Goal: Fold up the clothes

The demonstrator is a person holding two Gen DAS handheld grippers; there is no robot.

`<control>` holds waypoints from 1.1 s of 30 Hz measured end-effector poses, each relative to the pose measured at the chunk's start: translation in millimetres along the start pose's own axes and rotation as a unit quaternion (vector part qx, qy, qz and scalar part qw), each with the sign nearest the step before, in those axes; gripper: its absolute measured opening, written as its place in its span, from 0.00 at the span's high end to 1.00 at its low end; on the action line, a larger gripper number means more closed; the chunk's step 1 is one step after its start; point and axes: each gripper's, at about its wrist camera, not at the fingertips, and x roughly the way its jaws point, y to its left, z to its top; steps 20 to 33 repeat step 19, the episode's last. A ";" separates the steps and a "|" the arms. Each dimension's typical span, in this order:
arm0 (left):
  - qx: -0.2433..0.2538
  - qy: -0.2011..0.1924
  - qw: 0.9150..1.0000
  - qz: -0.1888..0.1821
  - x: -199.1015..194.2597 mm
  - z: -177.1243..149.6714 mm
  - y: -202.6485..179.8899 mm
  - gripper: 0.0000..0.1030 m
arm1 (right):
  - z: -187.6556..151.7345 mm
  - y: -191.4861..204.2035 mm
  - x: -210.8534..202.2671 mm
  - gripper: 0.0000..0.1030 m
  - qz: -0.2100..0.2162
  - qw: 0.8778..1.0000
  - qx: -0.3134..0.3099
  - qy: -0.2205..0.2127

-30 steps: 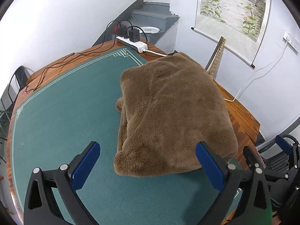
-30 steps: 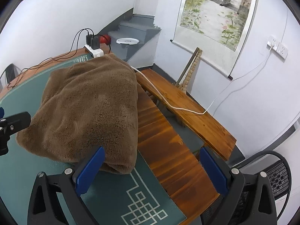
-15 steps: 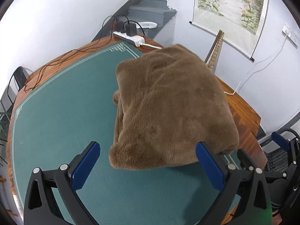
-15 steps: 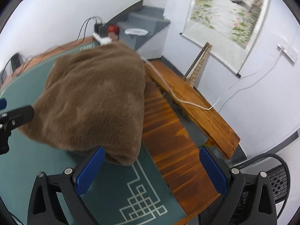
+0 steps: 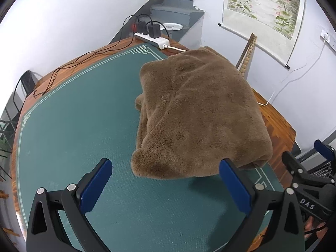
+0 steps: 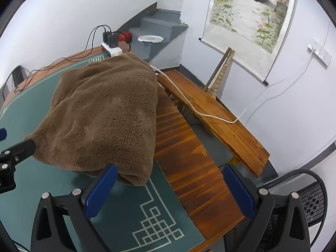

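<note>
A brown fluffy garment (image 5: 195, 113) lies folded into a thick rectangle on the green mat (image 5: 73, 126), toward the table's right side. In the right wrist view the same garment (image 6: 105, 117) fills the left half, its near right corner close to my left finger. My left gripper (image 5: 164, 185) stands open just short of the garment's near edge, nothing between its blue pads. My right gripper (image 6: 168, 191) is open too, over the mat's corner pattern and the wooden table edge (image 6: 189, 168). The right gripper also shows at the right of the left wrist view.
A white power strip (image 5: 152, 38) with black plugs and trailing cables sits at the table's far edge. A wooden bench (image 6: 212, 113) with a white cable runs beside the table on the right. A mesh office chair (image 6: 310, 205) stands near right. A scroll painting hangs on the wall.
Both grippers stayed open and empty. The views shifted slightly; the garment's near edge now sits a little closer to both grippers.
</note>
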 end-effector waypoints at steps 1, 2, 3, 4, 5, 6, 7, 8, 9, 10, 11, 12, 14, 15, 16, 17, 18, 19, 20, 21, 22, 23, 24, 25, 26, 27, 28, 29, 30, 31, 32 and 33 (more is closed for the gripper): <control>-0.002 0.001 1.000 0.001 0.6 -0.4 1.3 0.01 | 0.3 -0.3 -0.3 0.01 0.002 1.000 0.001 -0.001; -0.003 0.002 1.000 0.002 0.9 -0.9 2.5 0.01 | 0.4 -0.5 -0.8 0.01 0.003 1.000 0.002 -0.002; -0.004 0.003 1.000 0.004 1.2 -1.4 3.6 0.01 | 0.3 -0.1 -1.3 0.01 0.004 1.000 0.001 -0.004; -0.005 0.003 1.000 0.004 1.3 -1.8 4.1 0.01 | 0.3 0.5 -1.8 0.01 0.005 1.000 0.001 -0.005; -0.005 0.003 1.000 0.005 1.3 -2.3 4.6 0.01 | -0.1 1.4 -2.3 0.01 0.007 1.000 0.000 -0.005; -0.005 0.003 1.000 0.006 1.2 -2.7 4.9 0.01 | -0.6 2.3 -2.7 0.01 0.009 1.000 -0.001 -0.005; -0.003 0.000 1.000 0.005 0.4 -2.8 4.8 0.01 | -0.6 3.6 -2.9 0.01 0.010 1.000 -0.002 -0.006; -0.001 -0.002 1.000 0.004 -0.3 -3.0 4.6 0.01 | -0.5 5.0 -3.0 0.01 0.011 1.000 -0.004 -0.006; 0.001 -0.004 1.000 0.003 -1.1 -3.2 4.4 0.01 | -0.3 6.3 -3.2 0.01 0.012 1.000 -0.005 -0.007; 0.003 -0.007 1.000 0.002 -1.9 -3.4 4.2 0.01 | -0.1 7.6 -3.4 0.01 0.013 1.000 -0.006 -0.008; 0.005 -0.009 1.000 0.001 -2.6 -3.6 4.0 0.01 | -0.5 8.4 -3.8 0.01 0.013 1.000 -0.007 -0.008; 0.007 -0.012 1.000 0.000 -3.4 -3.8 3.9 0.01 | -0.3 9.2 -3.9 0.01 0.014 1.000 -0.007 -0.008; 0.011 -0.016 1.000 -0.002 -4.9 -4.2 3.5 0.01 | 0.6 9.9 -3.9 0.01 0.014 1.000 -0.008 -0.009; 0.013 -0.019 1.000 -0.003 -5.7 -4.4 3.3 0.01 | 0.9 9.9 -3.9 0.01 0.014 1.000 -0.007 -0.010; 0.015 -0.021 1.000 -0.004 -6.4 -4.6 3.2 0.01 | 0.9 10.0 -4.0 0.01 0.013 1.000 -0.007 -0.010; 0.017 -0.023 1.000 -0.005 -7.1 -4.7 3.0 0.01 | 0.9 10.2 -4.1 0.01 0.013 1.000 -0.006 -0.010; 0.019 -0.023 1.000 -0.005 -7.3 -4.6 2.7 0.01 | 0.9 10.3 -4.2 0.01 0.012 1.000 -0.006 -0.010; 0.019 -0.022 1.000 -0.006 -7.0 -4.3 2.9 0.01 | 0.9 10.5 -4.3 0.01 0.012 1.000 -0.005 -0.010; 0.019 -0.022 1.000 -0.006 -7.0 -4.3 2.9 0.01 | 0.9 10.5 -4.3 0.01 0.012 1.000 -0.005 -0.010; 0.019 -0.022 1.000 -0.006 -7.0 -4.3 2.9 0.01 | 0.9 10.5 -4.3 0.01 0.012 1.000 -0.005 -0.010; 0.019 -0.022 1.000 -0.006 -7.0 -4.3 2.9 0.01 | 0.9 10.5 -4.3 0.01 0.012 1.000 -0.005 -0.010; 0.019 -0.022 1.000 -0.006 -7.0 -4.3 2.9 0.01 | 0.9 10.5 -4.3 0.01 0.012 1.000 -0.005 -0.010; 0.019 -0.022 1.000 -0.006 -7.0 -4.3 2.9 0.01 | 0.9 10.5 -4.3 0.01 0.012 1.000 -0.005 -0.010; 0.019 -0.022 1.000 -0.006 -7.0 -4.3 2.9 0.01 | 0.9 10.5 -4.3 0.01 0.012 1.000 -0.005 -0.010; 0.019 -0.022 1.000 -0.006 -7.0 -4.3 2.9 0.01 | 0.9 10.5 -4.3 0.01 0.012 1.000 -0.005 -0.010; 0.019 -0.022 1.000 -0.006 -7.0 -4.3 2.9 0.01 | 0.9 10.5 -4.3 0.01 0.012 1.000 -0.005 -0.010; 0.019 -0.022 1.000 -0.006 -7.0 -4.3 2.9 0.01 | 0.9 10.5 -4.3 0.01 0.012 1.000 -0.005 -0.010; 0.019 -0.022 1.000 -0.006 -7.0 -4.3 2.9 0.01 | 0.9 10.5 -4.3 0.01 0.012 1.000 -0.005 -0.010; 0.019 -0.022 1.000 -0.006 -7.0 -4.3 2.9 0.01 | 0.9 10.5 -4.3 0.01 0.012 1.000 -0.005 -0.010; 0.019 -0.022 1.000 -0.006 -7.0 -4.3 2.9 0.01 | 0.9 10.5 -4.3 0.01 0.012 1.000 -0.005 -0.010; 0.019 -0.022 1.000 -0.006 -7.0 -4.3 2.9 0.01 | 0.9 10.5 -4.3 0.01 0.012 1.000 -0.005 -0.010; 0.019 -0.022 1.000 -0.006 -7.0 -4.3 2.9 0.01 | 0.9 10.5 -4.3 0.01 0.012 1.000 -0.005 -0.010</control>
